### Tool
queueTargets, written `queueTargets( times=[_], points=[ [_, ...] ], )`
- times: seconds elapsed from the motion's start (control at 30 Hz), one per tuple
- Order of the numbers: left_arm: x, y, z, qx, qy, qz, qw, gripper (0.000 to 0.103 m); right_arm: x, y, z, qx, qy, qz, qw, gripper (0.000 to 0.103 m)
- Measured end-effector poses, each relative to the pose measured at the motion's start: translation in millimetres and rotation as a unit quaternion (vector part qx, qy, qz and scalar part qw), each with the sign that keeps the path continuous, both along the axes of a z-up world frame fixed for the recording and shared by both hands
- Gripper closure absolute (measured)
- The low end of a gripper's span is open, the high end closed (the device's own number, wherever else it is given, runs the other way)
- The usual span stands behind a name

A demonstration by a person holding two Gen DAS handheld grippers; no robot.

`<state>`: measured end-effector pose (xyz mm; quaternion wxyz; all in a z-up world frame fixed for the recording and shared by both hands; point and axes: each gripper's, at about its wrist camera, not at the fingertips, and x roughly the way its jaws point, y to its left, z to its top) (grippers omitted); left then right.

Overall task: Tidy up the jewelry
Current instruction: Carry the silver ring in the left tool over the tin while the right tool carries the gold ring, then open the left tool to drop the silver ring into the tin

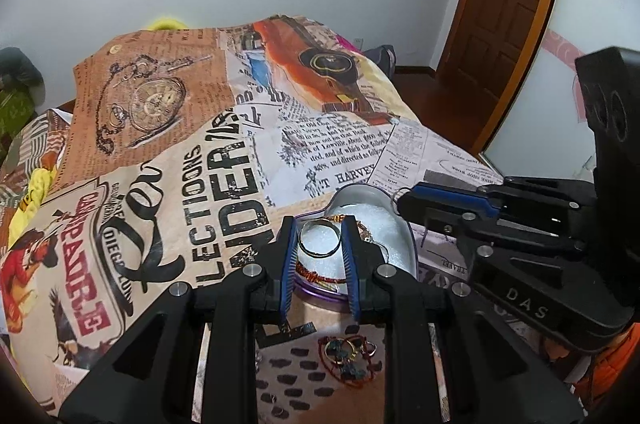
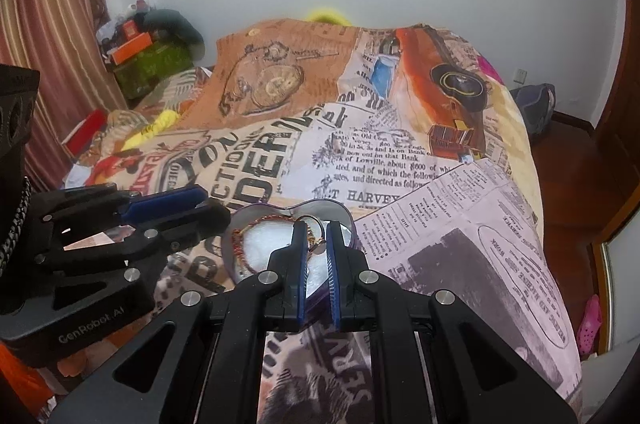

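A heart-shaped metal box [image 1: 404, 240] with a white foam lining lies on the printed bedspread; it also shows in the right wrist view [image 2: 340, 212]. My left gripper [image 1: 320, 224] is over the box, its jaws around a silver bangle [image 1: 319, 254] and touching its sides. A red beaded bracelet [image 1: 320, 278] lies in the box below it. My right gripper [image 2: 317, 230] is over the box with a narrow gap, a thin gold piece [image 2: 316, 242] between its pads. A red bead chain [image 2: 240, 244] lies in the box at the left.
A small pile of jewelry [image 1: 348, 360], a red hoop with blue stones, lies on the bedspread [image 1: 200, 164] in front of the box. The right gripper's body [image 1: 520, 224] is close on the right. A wooden door [image 1: 500, 4] and floor are beyond the bed.
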<state>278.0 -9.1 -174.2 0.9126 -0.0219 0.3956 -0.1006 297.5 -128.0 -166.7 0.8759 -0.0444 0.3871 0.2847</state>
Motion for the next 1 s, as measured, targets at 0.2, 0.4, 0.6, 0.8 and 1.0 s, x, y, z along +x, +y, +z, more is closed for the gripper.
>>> queueTargets(
  times=[0.2, 0.4, 0.6, 0.8, 1.0],
  points=[
    [7, -1, -12, -0.006, 0.018, -0.006, 0.9998, 0.082, 13, 6, -10, -0.005, 0.024, 0.014, 1.000, 0.095],
    [13, -2, -19, -0.011, 0.029, -0.008, 0.9995, 0.082, 17, 8, -15, -0.014, 0.028, 0.019, 0.999, 0.095],
    [13, -3, -20, -0.009, 0.029, -0.007, 0.9995, 0.082, 17, 11, -19, -0.026, 0.024, 0.022, 0.999, 0.095],
    [13, -2, -22, -0.010, 0.037, -0.004, 0.9993, 0.082, 14, 14, -18, -0.038, 0.009, 0.024, 0.999, 0.095],
    [8, 0, -22, -0.009, 0.035, 0.003, 0.9993, 0.082, 14, 14, -18, -0.040, 0.014, 0.023, 0.999, 0.095]
  ],
)
